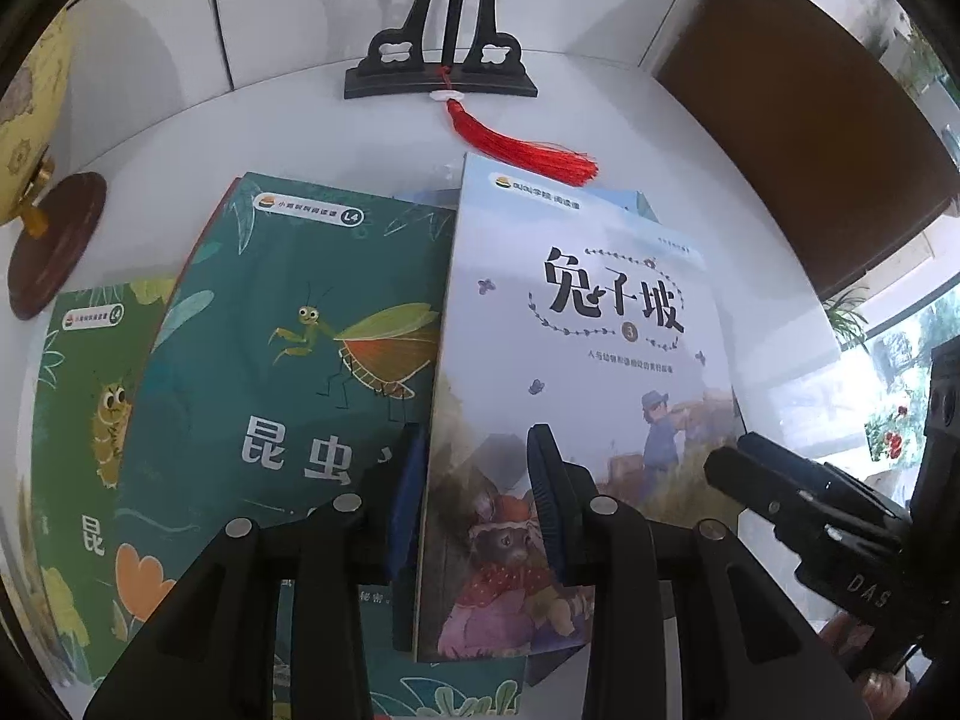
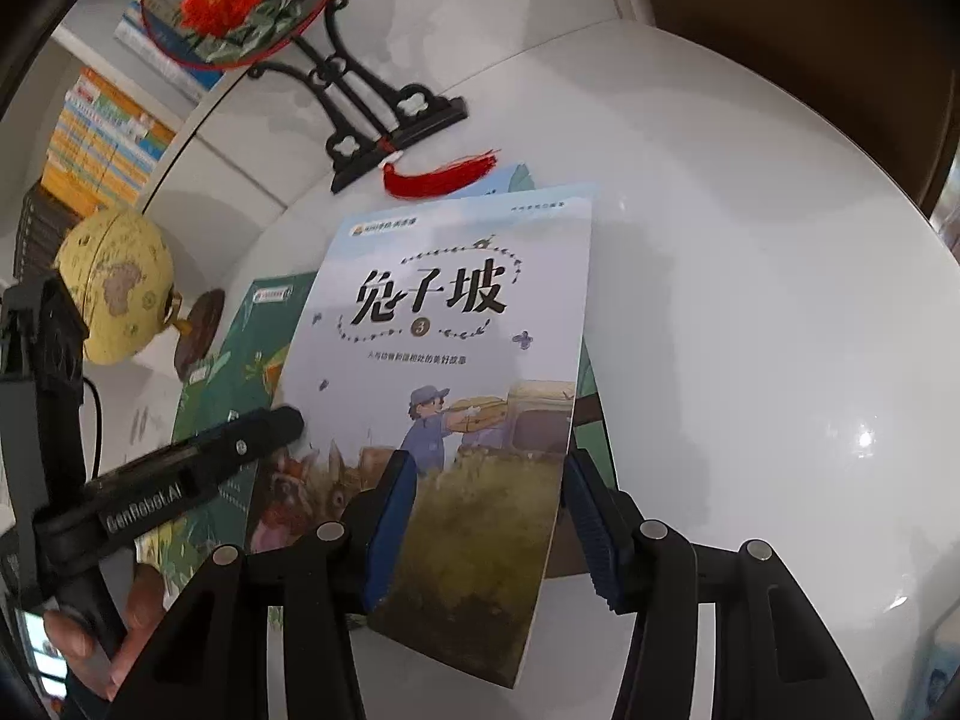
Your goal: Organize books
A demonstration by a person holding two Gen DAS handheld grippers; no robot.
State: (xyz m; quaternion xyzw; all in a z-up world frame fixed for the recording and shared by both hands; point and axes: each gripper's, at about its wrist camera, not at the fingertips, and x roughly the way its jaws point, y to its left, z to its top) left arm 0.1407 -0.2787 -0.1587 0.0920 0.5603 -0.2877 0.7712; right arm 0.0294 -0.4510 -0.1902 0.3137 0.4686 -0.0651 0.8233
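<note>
A pale blue rabbit story book lies tilted on top of a teal mantis book; a green caterpillar book lies to the left. My left gripper is open, its fingers straddling the blue book's left edge. My right gripper is open, its fingers either side of the same book's lower right part, which is lifted off the white table. The teal book shows underneath. The left gripper's finger reaches in from the left.
A black fan stand with a red tassel stands behind the books. A yellow globe on a brown base stands at the left. A brown chair back is at the right. Shelved books sit far left.
</note>
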